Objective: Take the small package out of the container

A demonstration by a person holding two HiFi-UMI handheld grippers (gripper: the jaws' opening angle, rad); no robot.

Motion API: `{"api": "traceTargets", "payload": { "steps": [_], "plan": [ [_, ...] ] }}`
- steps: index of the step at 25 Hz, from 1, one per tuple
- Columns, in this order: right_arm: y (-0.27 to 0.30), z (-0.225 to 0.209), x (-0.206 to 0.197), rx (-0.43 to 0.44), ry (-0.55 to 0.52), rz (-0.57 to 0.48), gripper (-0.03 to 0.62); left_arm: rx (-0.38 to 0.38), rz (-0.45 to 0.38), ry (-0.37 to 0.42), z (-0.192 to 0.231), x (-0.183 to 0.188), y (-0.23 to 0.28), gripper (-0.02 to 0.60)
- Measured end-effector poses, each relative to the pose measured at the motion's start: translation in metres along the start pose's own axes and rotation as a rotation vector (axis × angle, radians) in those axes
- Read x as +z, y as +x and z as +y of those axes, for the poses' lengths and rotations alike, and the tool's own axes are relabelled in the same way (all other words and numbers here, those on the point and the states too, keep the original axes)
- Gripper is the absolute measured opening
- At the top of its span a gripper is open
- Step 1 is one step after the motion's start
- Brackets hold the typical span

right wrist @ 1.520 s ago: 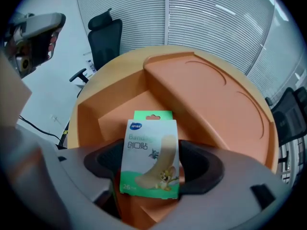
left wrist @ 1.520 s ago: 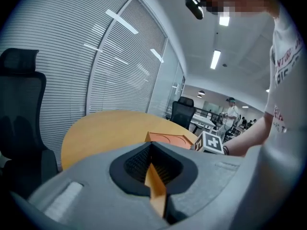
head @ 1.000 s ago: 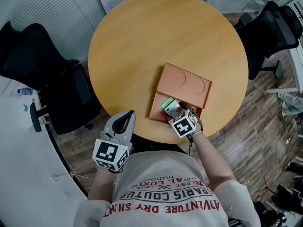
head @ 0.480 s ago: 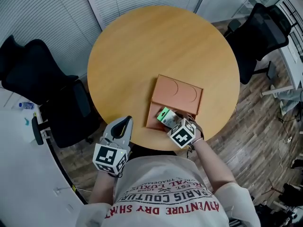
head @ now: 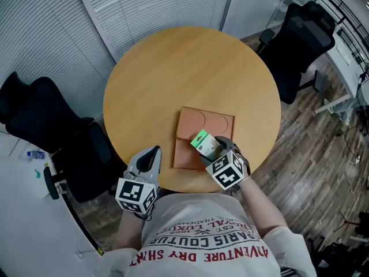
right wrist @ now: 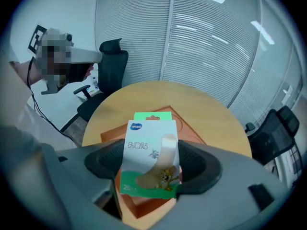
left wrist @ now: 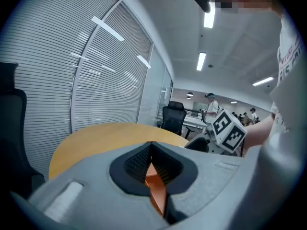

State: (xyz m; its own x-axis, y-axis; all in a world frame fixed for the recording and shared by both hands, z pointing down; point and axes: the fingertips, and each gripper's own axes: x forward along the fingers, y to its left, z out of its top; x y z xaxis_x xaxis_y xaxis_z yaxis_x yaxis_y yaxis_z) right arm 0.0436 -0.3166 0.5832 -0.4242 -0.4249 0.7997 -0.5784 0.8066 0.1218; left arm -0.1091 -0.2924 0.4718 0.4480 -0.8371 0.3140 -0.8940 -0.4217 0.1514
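partly hidden container (head: 199, 123) behind small package (head: 203, 141)

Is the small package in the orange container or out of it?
Out: the right gripper holds the bandage package above the open orange container.

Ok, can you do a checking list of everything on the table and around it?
Surface: round wooden table, holding only the orange box.
Job's things: orange box, lid open flat; plaster package held over it.
Clutter: nothing seen.
Grippers: right gripper shut on the plaster package; left gripper shut, empty, off the table's near edge.
Cables: a thin cable on the floor, far right.
Surroundings: black office chairs, window blinds, wooden floor.
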Motion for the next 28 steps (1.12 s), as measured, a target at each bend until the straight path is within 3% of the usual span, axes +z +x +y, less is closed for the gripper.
{"api": "traceTargets", "payload": {
  "steps": [4,11,21,28],
  "plan": [
    [-0.027,-0.022,0.019,-0.087,0.028,-0.083,0.356,-0.039,-0.027,0.038,-0.009,0.022,0.012,0.012],
    [-0.083,-0.059,0.034,-0.233,0.174,-0.287,0.356,-0.095,-0.085,0.100,-0.032,0.057,0.032,0.012],
    [-0.156,-0.090,0.044,-0.422,0.342,-0.545,0.357,-0.146,-0.134,0.129,-0.055,0.082,0.045,0.012],
    [-0.167,-0.096,0.044,-0.405,0.372,-0.631,0.357,-0.148,-0.134,0.123,-0.058,0.084,0.049,0.012]
  ]
}}
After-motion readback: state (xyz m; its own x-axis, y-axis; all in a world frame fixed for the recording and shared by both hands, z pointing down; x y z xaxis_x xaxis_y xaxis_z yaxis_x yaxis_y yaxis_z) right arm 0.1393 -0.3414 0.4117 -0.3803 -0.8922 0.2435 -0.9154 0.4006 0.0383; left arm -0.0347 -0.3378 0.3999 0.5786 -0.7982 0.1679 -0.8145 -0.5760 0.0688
